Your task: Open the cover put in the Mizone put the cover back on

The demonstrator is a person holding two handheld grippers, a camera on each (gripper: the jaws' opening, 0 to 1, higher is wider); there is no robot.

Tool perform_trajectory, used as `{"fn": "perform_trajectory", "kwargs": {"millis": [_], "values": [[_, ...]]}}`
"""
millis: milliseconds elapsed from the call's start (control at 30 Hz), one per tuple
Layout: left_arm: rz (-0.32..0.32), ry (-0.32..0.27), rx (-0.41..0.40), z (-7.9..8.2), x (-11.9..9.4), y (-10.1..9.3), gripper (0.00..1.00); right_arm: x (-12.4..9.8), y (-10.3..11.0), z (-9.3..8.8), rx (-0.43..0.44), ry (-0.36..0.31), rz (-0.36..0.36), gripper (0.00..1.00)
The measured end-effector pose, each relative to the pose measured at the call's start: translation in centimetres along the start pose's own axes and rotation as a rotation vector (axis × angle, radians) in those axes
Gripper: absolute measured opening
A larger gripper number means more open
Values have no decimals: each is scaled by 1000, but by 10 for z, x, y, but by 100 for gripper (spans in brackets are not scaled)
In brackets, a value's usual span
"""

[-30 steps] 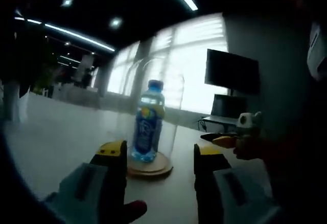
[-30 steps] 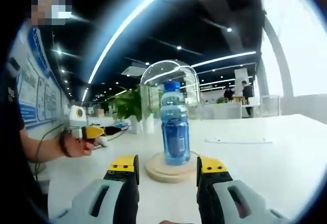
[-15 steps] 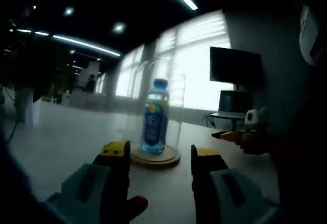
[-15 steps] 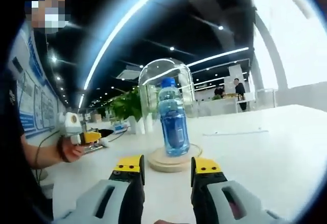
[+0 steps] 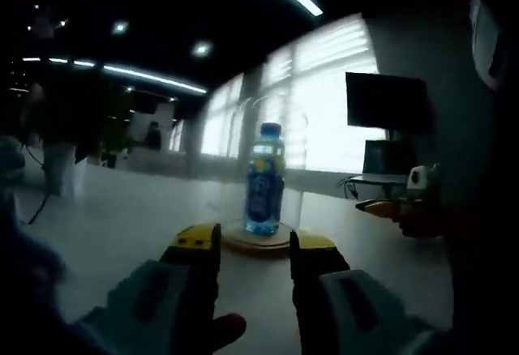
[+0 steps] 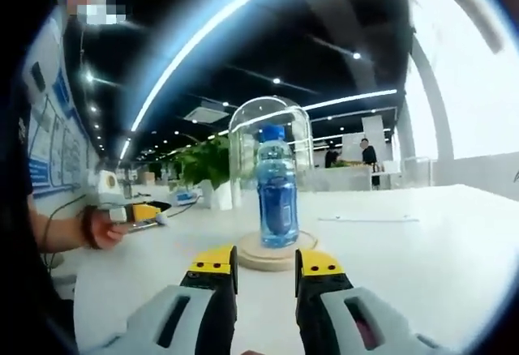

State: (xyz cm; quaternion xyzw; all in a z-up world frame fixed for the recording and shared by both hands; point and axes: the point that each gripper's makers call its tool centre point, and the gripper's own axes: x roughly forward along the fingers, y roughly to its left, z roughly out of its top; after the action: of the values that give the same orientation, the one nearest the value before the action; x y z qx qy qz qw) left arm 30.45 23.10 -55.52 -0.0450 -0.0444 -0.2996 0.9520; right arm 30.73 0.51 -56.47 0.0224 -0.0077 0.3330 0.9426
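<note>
Bottle: the Mizone bottle (image 6: 277, 186) stands upright on a round wooden base (image 6: 268, 258) on the white table (image 6: 422, 250); its long axis is vertical.
Cover: a clear glass dome (image 6: 270, 128) stands over the bottle and rests on the base; judged from this, the task looks close to its end.
Right gripper (image 6: 266, 267): its jaws are narrow with a small gap and hold nothing; the base lies straight ahead, just beyond the yellow tips.
Left gripper (image 5: 253, 243): its jaws are also narrow and empty; the bottle (image 5: 265, 180) and base (image 5: 258, 239) lie ahead, between the two tips in this view, and the dome (image 5: 276, 136) shows faintly.
Nearer hand: I cannot tell which is nearer; both face the dome from opposite sides.
Next move: if the dome needs adjusting, the jaws must first open wider; otherwise both hands can retreat.
</note>
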Motion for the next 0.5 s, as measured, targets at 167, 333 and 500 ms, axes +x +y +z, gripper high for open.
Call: {"fn": "perform_trajectory", "kwargs": {"millis": [167,333,500], "values": [[-22,-4,-5,4,-2,-7,29,-3,-5,-10,18,3,-15,19],[-25,24,14,-3,-5,-9,29,-5,-7,-7,28,-14,-18,19],[-27,26,-11,-6,-6,-7,29,-7,-9,-12,24,-3,-15,20]]}}
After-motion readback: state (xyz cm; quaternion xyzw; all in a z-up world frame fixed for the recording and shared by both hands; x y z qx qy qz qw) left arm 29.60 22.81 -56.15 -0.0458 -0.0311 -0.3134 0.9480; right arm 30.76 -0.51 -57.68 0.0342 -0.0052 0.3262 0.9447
